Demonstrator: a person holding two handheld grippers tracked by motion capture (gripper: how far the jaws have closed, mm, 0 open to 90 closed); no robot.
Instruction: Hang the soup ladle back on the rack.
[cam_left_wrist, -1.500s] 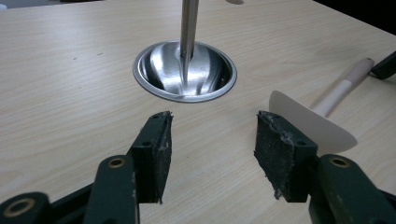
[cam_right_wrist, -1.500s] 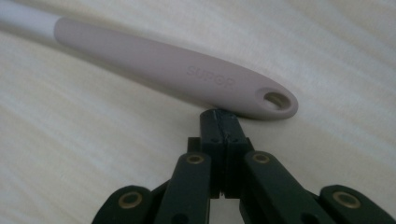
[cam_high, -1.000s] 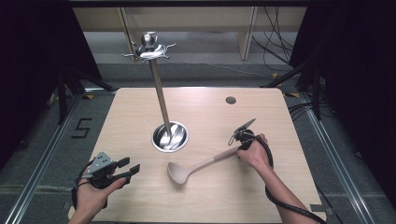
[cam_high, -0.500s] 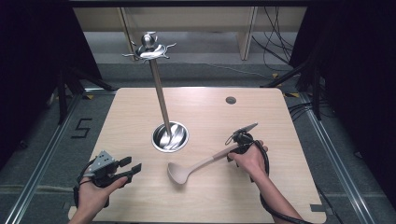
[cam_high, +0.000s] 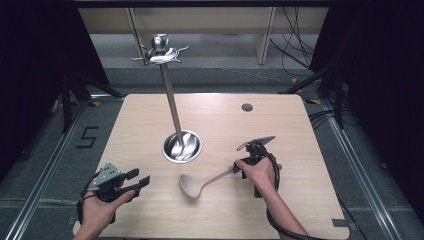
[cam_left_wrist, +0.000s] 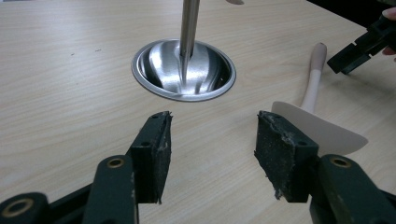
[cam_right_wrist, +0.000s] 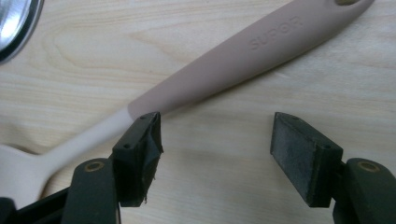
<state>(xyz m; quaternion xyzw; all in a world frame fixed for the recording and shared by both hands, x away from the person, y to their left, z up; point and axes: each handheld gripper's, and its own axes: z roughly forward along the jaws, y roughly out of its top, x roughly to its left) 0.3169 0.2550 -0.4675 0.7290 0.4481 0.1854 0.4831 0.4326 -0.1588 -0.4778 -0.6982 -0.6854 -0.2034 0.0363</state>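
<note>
Left gripper (cam_high: 142, 182): at the table's (cam_high: 300, 140) 7 o'clock corner near the front edge, jaws apart on nothing, bare wood ahead. Stand base (cam_high: 182, 146): steel dish at table centre, pole (cam_high: 170, 100) rising toward 12 o'clock. Ladle (cam_high: 207, 181): flat on the wood at 5 o'clock of the base, bowl left, handle toward 2 o'clock. Right gripper (cam_high: 238, 169): jaws just opened, standing apart beside the handle, nothing between them. Open wood runs to the right edge.

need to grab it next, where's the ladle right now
The ladle lies flat on the table, front and centre in the high view, just below the stand's base, handle toward the right gripper.
</note>
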